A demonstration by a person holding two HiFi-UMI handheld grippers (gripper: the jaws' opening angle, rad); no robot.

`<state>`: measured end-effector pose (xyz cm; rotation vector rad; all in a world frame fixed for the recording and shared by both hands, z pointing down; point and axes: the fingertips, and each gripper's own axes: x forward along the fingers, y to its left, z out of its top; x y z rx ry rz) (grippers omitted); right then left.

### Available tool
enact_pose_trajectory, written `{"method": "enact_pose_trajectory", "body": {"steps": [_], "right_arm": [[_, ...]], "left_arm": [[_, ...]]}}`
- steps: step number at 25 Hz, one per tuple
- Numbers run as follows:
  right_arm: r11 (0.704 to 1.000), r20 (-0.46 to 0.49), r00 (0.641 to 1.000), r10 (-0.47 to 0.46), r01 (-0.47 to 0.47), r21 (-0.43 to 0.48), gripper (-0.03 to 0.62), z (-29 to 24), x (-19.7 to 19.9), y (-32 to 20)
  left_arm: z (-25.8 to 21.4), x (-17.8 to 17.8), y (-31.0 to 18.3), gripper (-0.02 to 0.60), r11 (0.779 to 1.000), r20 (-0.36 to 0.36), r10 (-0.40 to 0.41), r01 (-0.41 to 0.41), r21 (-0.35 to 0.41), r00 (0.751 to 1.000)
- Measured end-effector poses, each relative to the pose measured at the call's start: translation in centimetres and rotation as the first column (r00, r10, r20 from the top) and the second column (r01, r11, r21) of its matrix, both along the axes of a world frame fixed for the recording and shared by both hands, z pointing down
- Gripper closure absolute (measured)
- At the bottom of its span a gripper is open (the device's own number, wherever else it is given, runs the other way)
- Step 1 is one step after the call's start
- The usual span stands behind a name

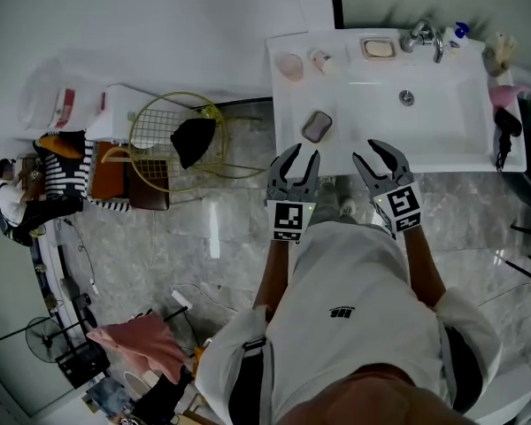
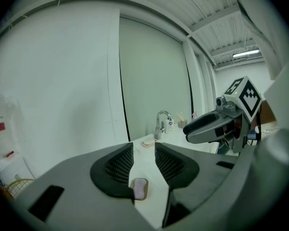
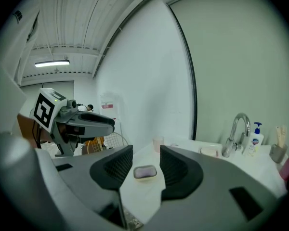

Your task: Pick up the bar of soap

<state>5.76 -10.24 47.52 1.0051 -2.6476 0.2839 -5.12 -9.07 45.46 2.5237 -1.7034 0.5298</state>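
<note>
Head view. A grey marble floor (image 1: 212, 228) fills the lower field. A white tabletop (image 1: 288, 104) with a sink (image 1: 434, 118) set into it occupies the upper right. The person, in a white shirt (image 1: 354, 326), stands at its front edge. A wire basket (image 1: 173, 135) stands on the floor to the left of the tabletop.

The left gripper (image 1: 303, 153) and the right gripper (image 1: 374, 153) are held side by side at the front edge of the tabletop, apart from each other. Both pairs of jaws are open and hold nothing.

The tap (image 1: 422, 35) stands behind the sink, with a soap bottle (image 1: 460, 32) to its right. A cup (image 1: 290, 66) stands near the back left corner.

The bar of soap (image 1: 317, 126), grey-purple, lies in a dish on the left part of the tabletop, beside the sink. It is just ahead of the left gripper's jaws and not touched by them. A second dish (image 1: 378, 49) with a pale bar sits just left of the tap.

Left gripper view. The jaws of the left gripper (image 2: 144, 150) stand apart; the bar of soap (image 2: 139, 189) shows low in the gap, beyond them.

Right gripper view. The jaws of the right gripper (image 3: 146, 153) stand apart; the bar of soap (image 3: 145, 172) lies farther off, framed between them.
</note>
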Motion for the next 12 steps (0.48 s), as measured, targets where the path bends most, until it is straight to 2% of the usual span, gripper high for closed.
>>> {"method": "enact_pose_trajectory", "body": {"steps": [12], "right_arm": [[0.996,-0.066,0.998,0.013,-0.019,-0.092,0.405,4.1,-1.2,-4.1]], "left_arm": [[5.0,-1.3,-5.1,0.426,0.988,0.006,0.091,-0.09,-0.128,0.996]]}}
